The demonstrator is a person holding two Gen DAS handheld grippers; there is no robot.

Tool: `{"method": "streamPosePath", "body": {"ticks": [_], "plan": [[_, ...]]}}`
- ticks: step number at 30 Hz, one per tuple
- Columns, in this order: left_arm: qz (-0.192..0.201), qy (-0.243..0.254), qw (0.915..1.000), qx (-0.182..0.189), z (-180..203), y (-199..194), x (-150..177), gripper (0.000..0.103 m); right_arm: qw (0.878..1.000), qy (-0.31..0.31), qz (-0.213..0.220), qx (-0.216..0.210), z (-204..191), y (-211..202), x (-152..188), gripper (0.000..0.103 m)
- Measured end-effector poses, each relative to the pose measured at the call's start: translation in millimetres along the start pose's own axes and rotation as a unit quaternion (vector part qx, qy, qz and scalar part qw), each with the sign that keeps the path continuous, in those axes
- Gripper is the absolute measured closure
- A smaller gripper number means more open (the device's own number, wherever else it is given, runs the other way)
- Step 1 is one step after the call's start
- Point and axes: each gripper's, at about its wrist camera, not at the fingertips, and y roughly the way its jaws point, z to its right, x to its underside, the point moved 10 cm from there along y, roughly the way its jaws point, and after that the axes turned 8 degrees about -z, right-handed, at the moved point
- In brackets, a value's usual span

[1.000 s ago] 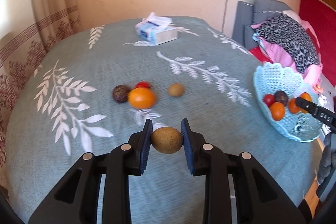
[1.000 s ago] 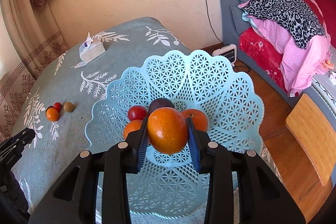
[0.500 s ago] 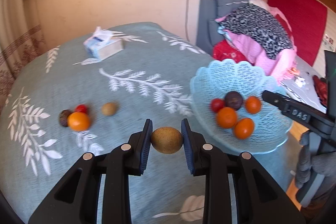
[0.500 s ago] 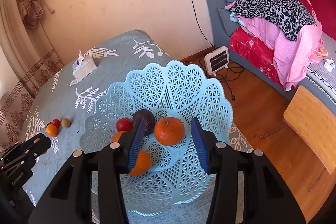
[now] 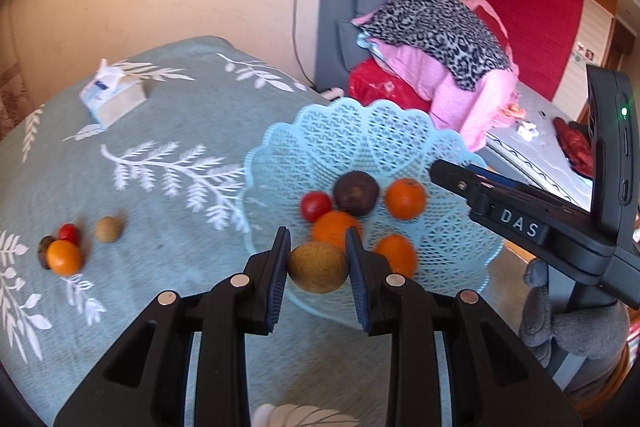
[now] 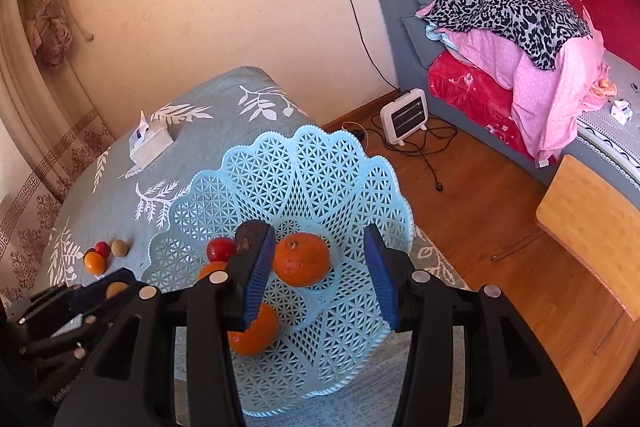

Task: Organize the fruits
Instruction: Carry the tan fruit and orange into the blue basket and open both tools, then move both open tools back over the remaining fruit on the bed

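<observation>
My left gripper is shut on a brown kiwi and holds it above the near rim of the light blue lattice basket. The basket holds several oranges, a red tomato and a dark passion fruit. My right gripper is open and empty above the basket, over an orange. On the teal cloth lie an orange, a small tomato, a dark fruit and a second kiwi.
A tissue box sits at the far side of the table. A bed with piled clothes stands to the right. A small heater and cables lie on the wood floor, with a wooden stool nearby.
My left gripper has swung right with the kiwi, from over the cloth to the basket rim. My right gripper has opened, released its orange into the basket and drawn back.
</observation>
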Motion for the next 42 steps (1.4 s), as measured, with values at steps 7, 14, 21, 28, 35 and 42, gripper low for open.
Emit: {"method": "streamPosePath", "body": {"ticks": [7,14,21,28,35,42], "plan": [[0.0,0.005,0.9998,0.018,10,7,0,0.049,1.0,-0.002,0.004,0.004,1,-1,-1,0.056],[0.007,-0.016,0.9998,0.004,-9,2,-4,0.03,1.0,-0.003,0.003,0.004,-1,-1,0,0.056],[0.027,-0.038,0.9981,-0.039,-38,-8,-8,0.013,1.0,-0.012,0.002,0.004,-6,0,3,0.056],[0.031,-0.073,0.9944,-0.069,-75,-14,-3,0.013,0.999,-0.038,0.0,-0.003,-25,1,7,0.056],[0.041,-0.112,0.9879,-0.099,-121,-27,4,0.013,0.997,-0.069,0.003,-0.017,-54,2,7,0.056],[0.054,-0.162,0.9796,-0.106,-178,-44,19,0.013,0.993,-0.113,0.001,-0.034,-96,5,12,0.056]]}}
